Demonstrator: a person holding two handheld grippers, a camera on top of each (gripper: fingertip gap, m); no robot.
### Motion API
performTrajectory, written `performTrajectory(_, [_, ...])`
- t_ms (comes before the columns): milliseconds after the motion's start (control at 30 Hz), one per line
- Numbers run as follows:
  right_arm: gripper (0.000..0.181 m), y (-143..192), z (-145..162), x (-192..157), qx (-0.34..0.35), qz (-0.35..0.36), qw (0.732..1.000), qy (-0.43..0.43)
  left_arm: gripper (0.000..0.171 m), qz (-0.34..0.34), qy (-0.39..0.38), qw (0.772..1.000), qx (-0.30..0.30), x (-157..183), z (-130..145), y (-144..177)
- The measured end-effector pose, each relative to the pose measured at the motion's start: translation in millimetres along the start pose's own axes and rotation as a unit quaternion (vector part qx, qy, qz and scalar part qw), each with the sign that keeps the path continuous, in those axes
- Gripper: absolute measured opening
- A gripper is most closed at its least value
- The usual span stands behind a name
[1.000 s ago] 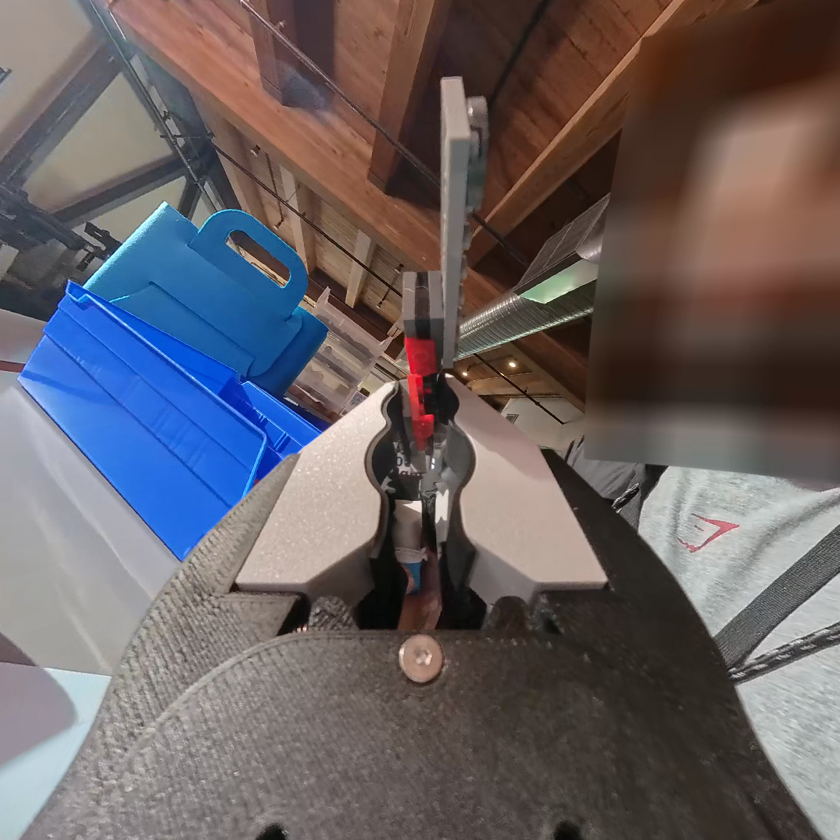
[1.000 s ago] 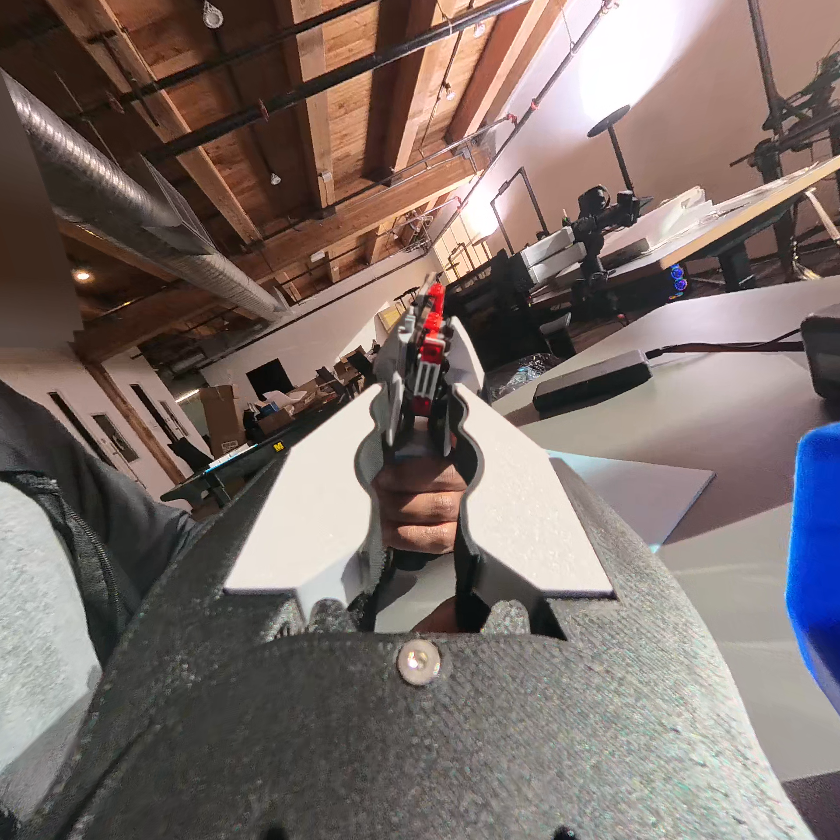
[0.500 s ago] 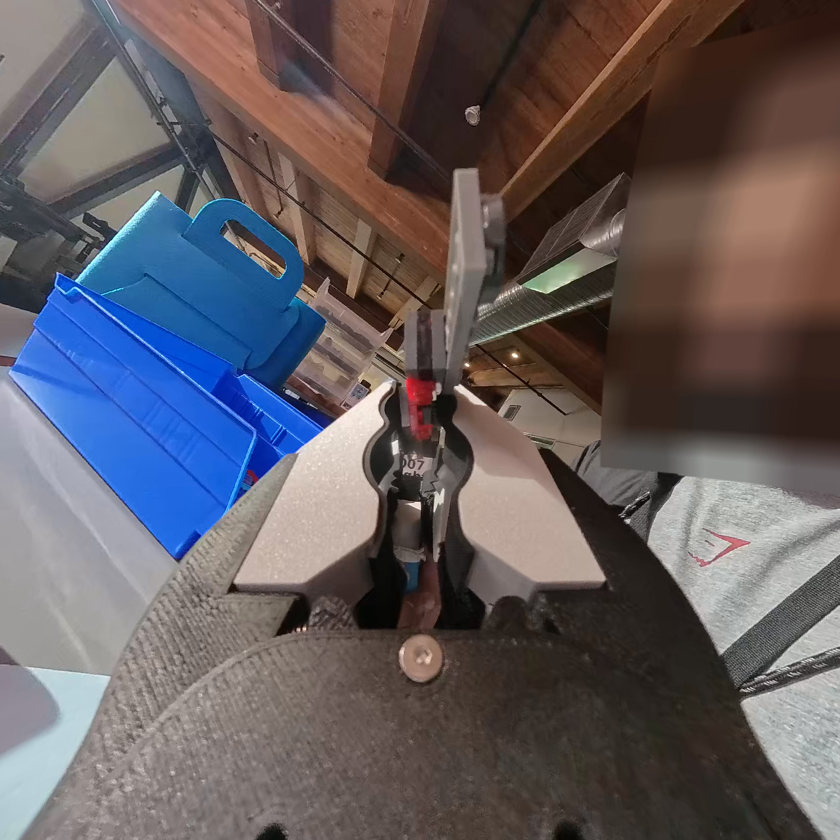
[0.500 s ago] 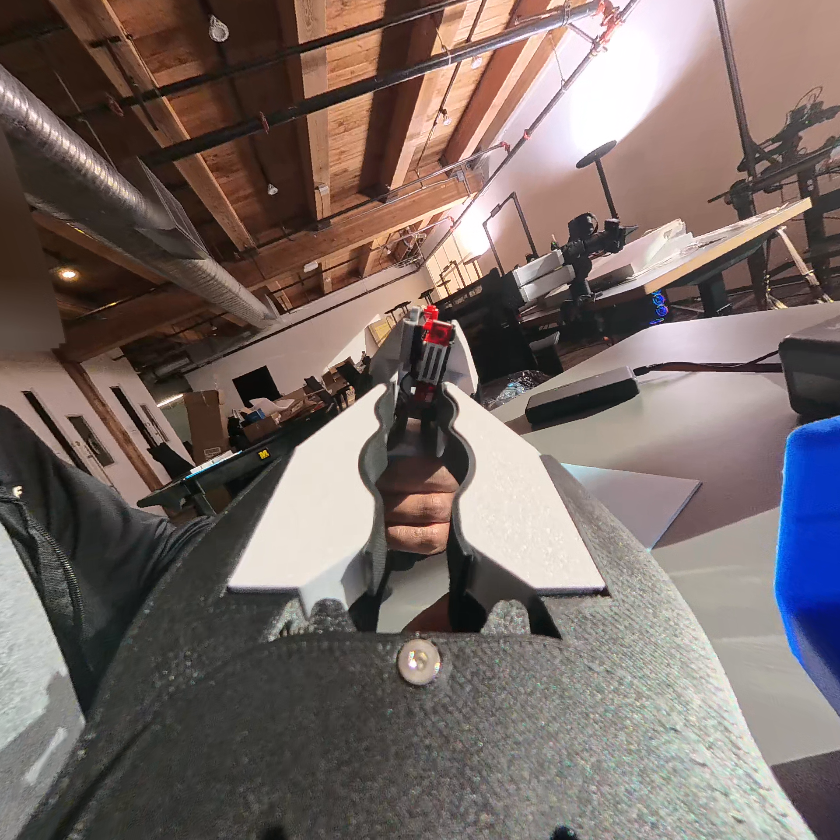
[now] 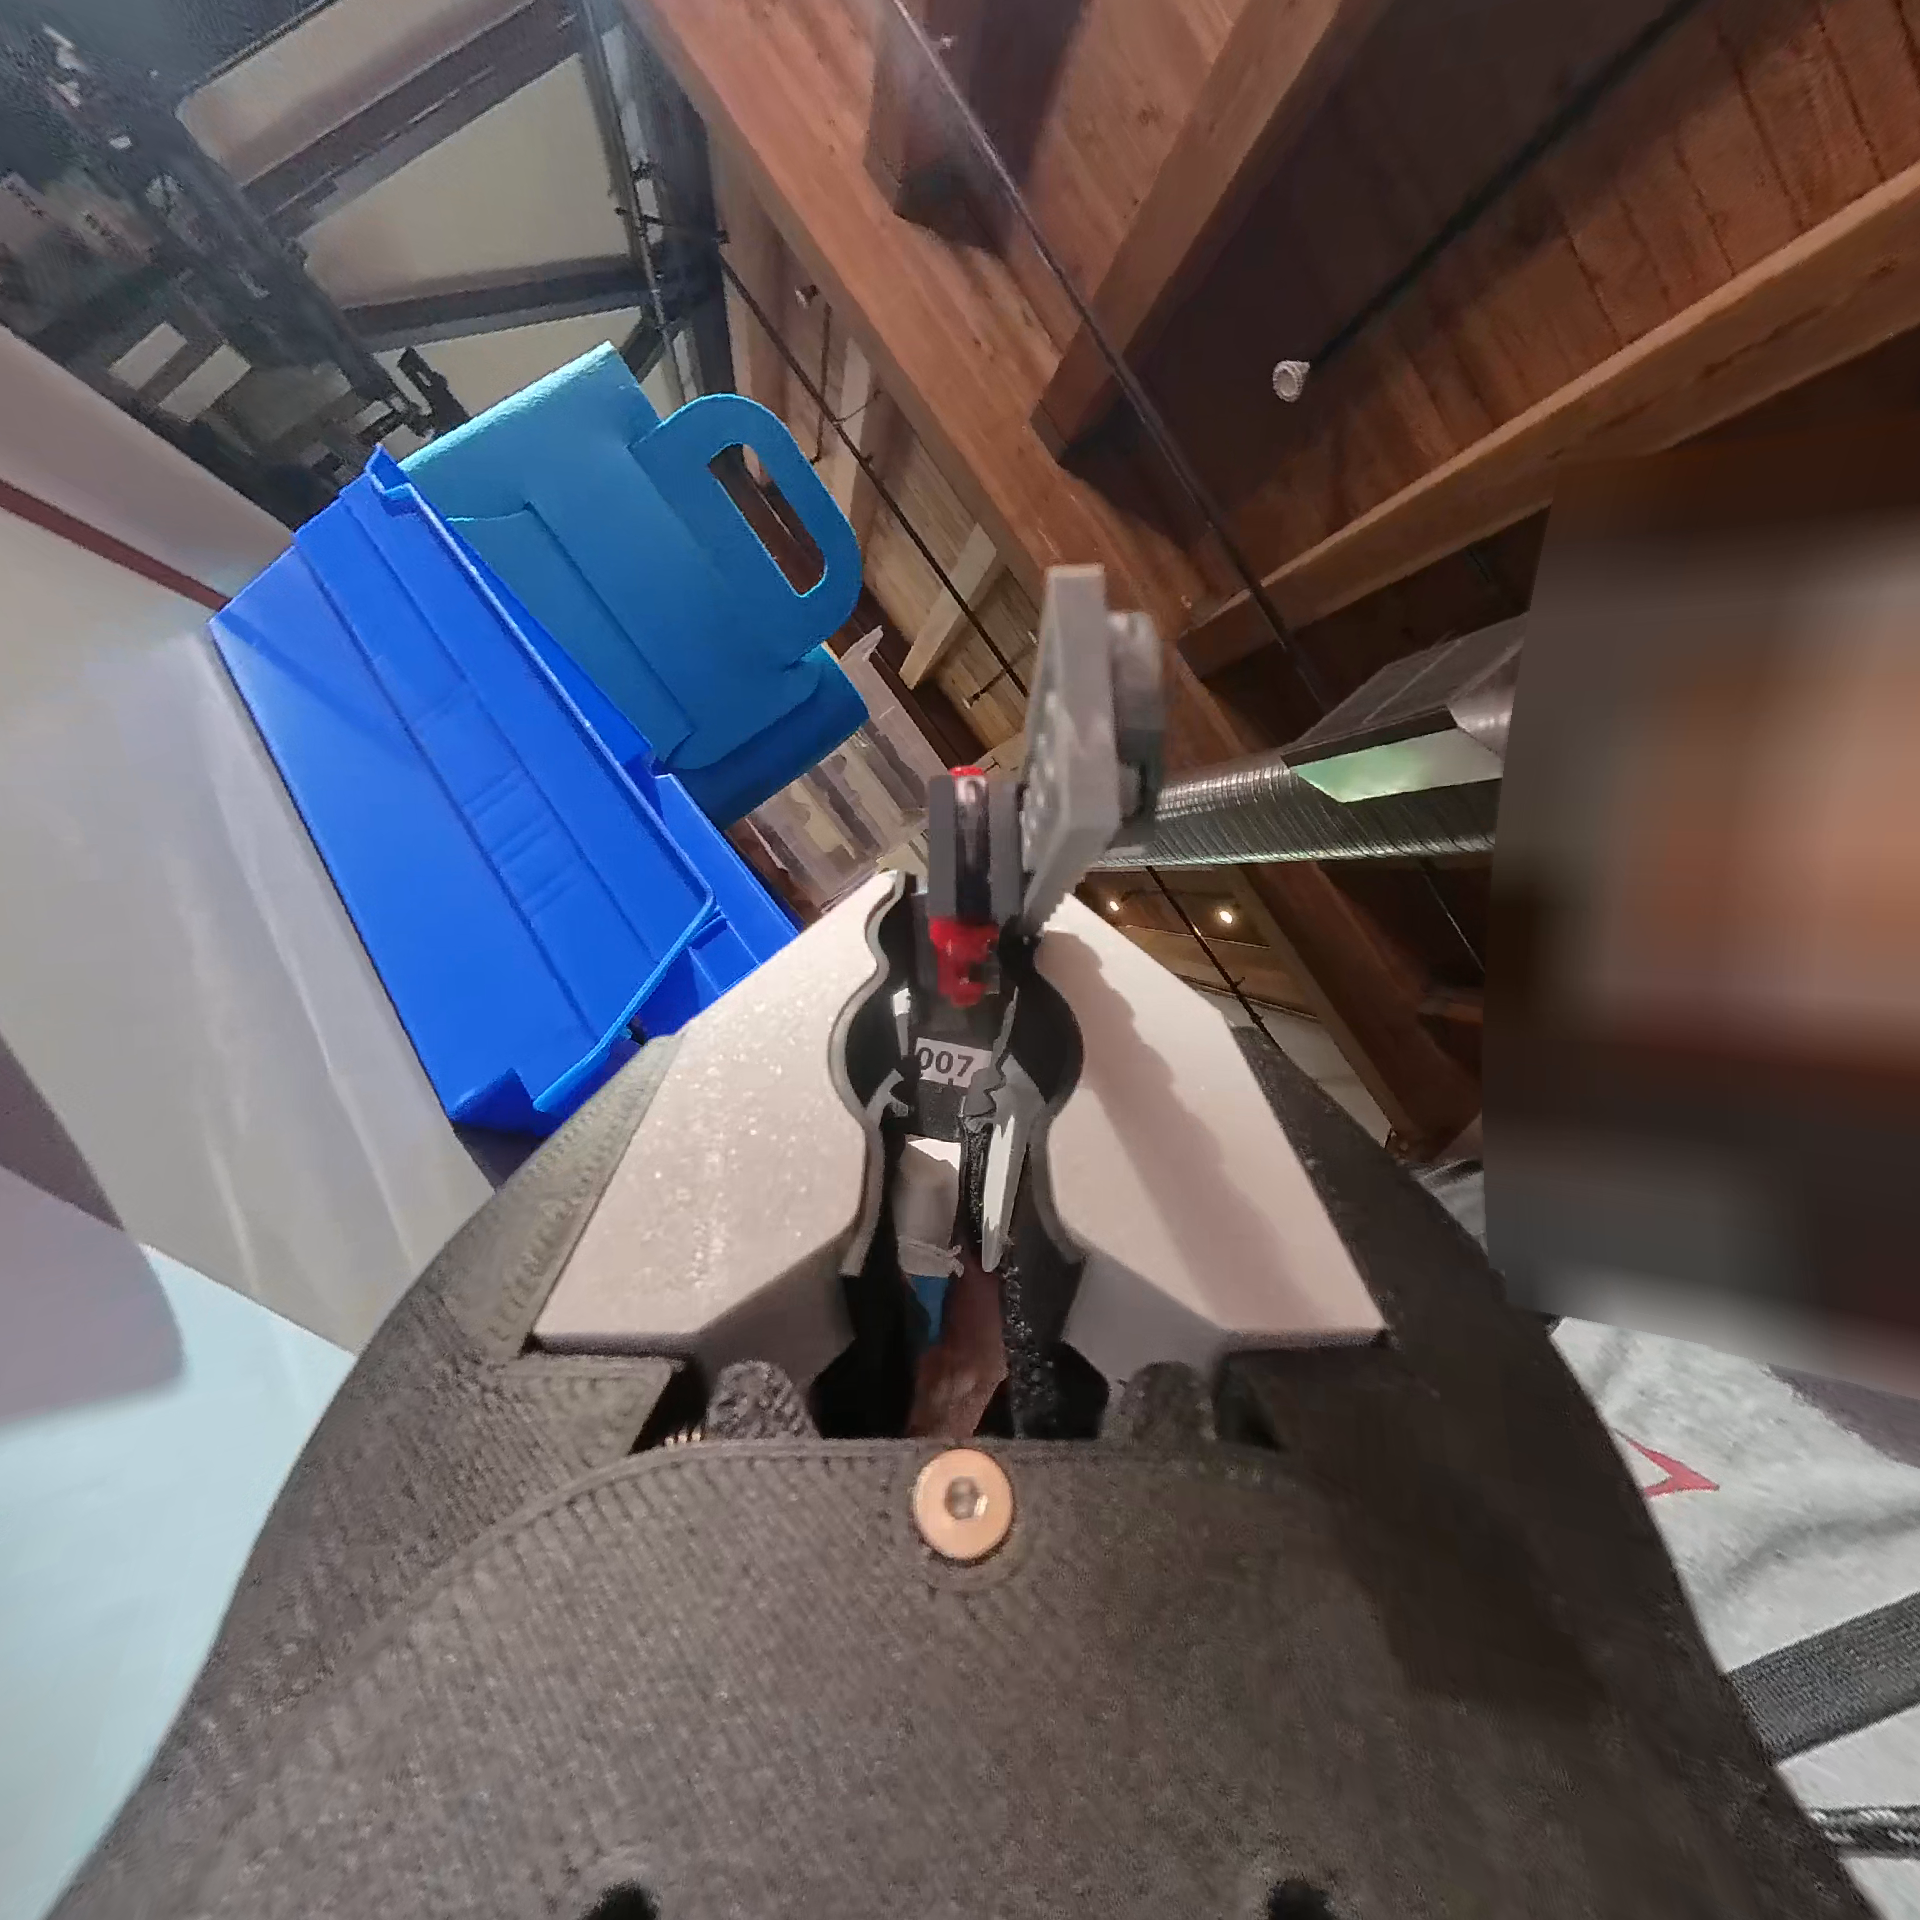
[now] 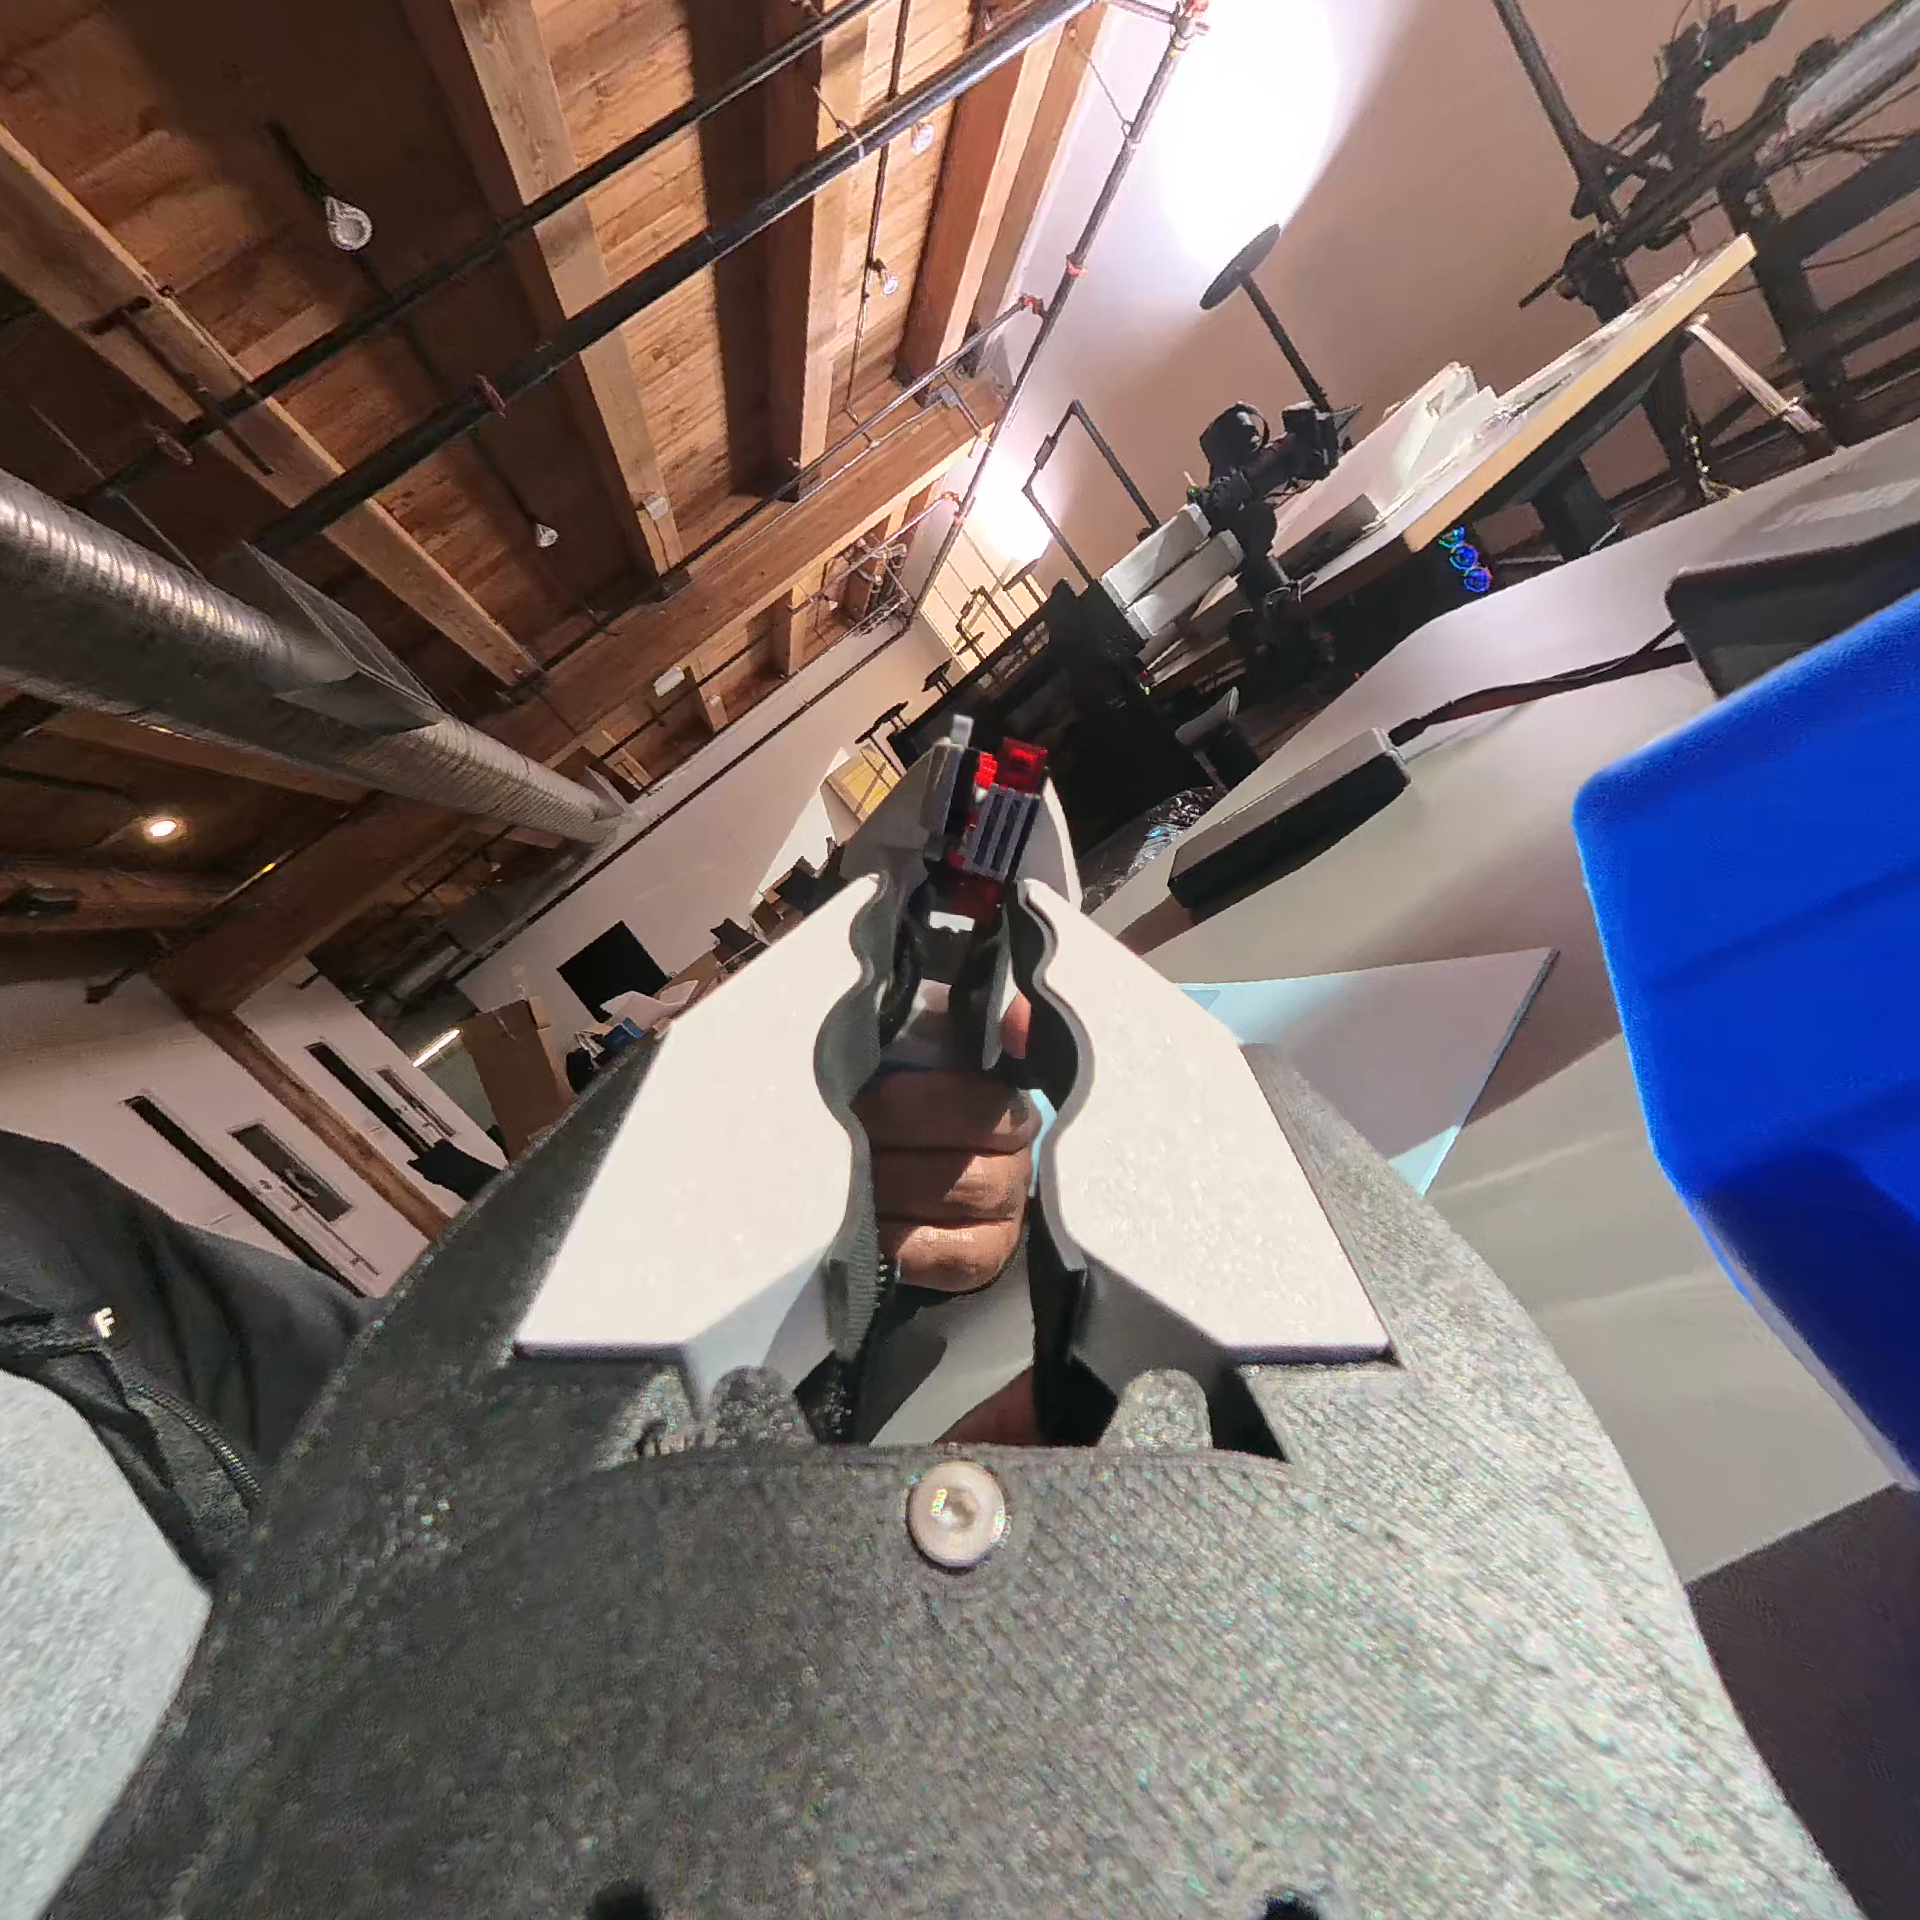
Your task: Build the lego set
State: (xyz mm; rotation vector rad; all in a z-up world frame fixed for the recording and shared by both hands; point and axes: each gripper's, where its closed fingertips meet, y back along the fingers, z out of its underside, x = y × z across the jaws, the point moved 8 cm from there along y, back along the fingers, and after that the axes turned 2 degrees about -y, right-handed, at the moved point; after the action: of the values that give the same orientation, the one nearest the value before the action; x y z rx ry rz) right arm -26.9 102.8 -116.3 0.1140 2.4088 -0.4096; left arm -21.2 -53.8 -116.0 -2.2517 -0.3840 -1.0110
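Both grippers point up and face each other, tip to tip, above the table. My left gripper (image 5: 971, 909) is shut on a small lego assembly (image 5: 1075, 748): a light grey plate with a dark grey round piece, dark grey bricks and a red piece, sticking up past the fingertips and tilted right. My right gripper (image 6: 951, 899) is shut on the same lego assembly (image 6: 992, 831), which shows there as red bricks and a grey grille piece. The other gripper's pale fingers (image 6: 904, 821) show just beyond it. A hand (image 6: 951, 1164) shows through the gap.
A blue bin (image 5: 499, 831) with a lighter blue handled case (image 5: 675, 540) stands on the grey table (image 5: 156, 935) at left. In the right wrist view the blue bin (image 6: 1766, 935) is close at right, with a black flat box (image 6: 1288, 821) and grey mat (image 6: 1403, 1029) beyond. A person's torso (image 5: 1714, 1455) is near. Left and right tips are no more than a few centimetres apart.
Both grippers have tilted together with the assembly. In the left wrist view the grey plate leans right and sits lower, and less of the red piece shows.
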Motion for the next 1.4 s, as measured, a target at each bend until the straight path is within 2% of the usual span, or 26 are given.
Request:
performTrajectory(400, [0.010, 2, 4, 8, 0.020, 0.007, 0.999, -0.048, 0.016, -0.049, -0.029, 0.998, -0.040, 6, -2, -1])
performTrajectory(800, [0.009, 6, 4, 8, 0.049, 0.018, 0.998, -0.048, 0.017, -0.066, -0.018, 0.997, -0.030, 8, 2, -4])
performTrajectory(1033, [0.009, 8, 4, 6, 0.065, 0.018, 0.997, -0.043, 0.019, -0.093, -0.051, 0.993, -0.053, 12, 2, -5])
performTrajectory(1400, [0.009, 8, 3, 5, 0.070, 0.010, 0.997, -0.042, 0.017, -0.070, -0.045, 0.995, -0.059, 13, 1, -4])
